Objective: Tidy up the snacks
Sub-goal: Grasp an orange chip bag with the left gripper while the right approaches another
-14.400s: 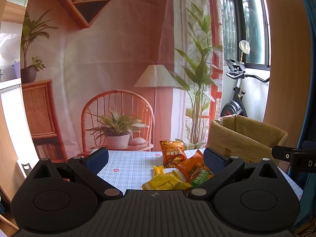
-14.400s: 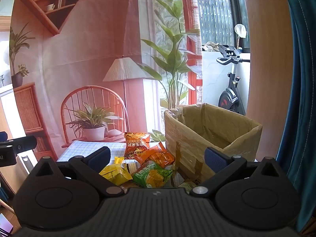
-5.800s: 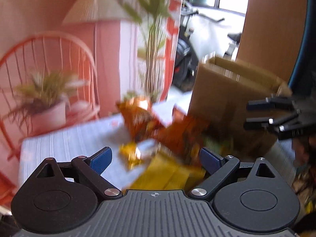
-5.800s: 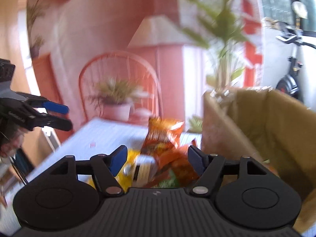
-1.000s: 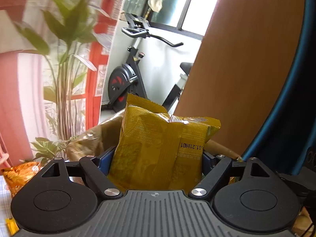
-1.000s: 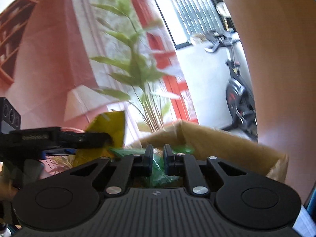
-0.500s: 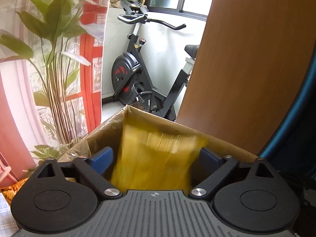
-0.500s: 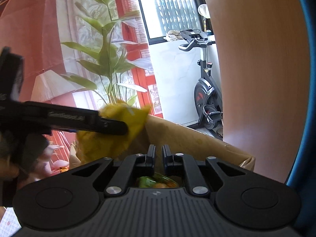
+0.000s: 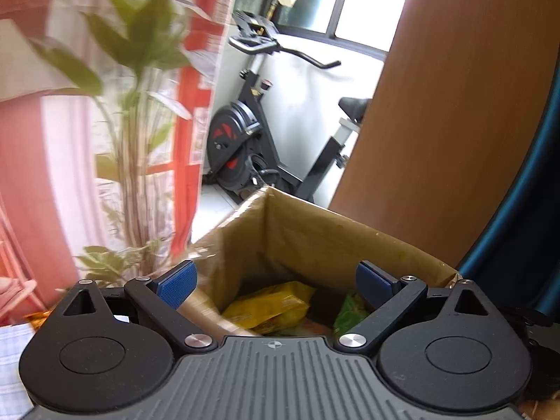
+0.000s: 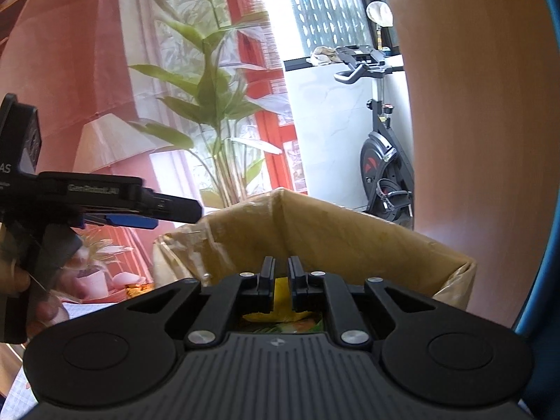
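While the left gripper is being held wide open and empty above the box, a yellow packet and a green packet are lying inside it. The right gripper is being held closed, empty, over the box's near edge.

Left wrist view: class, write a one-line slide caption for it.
Open left gripper above the cardboard box, where a yellow snack bag and a green packet lie inside.

Bright daylight from window, glare there; left view's plant motion-blurred; fisheye bends edges.
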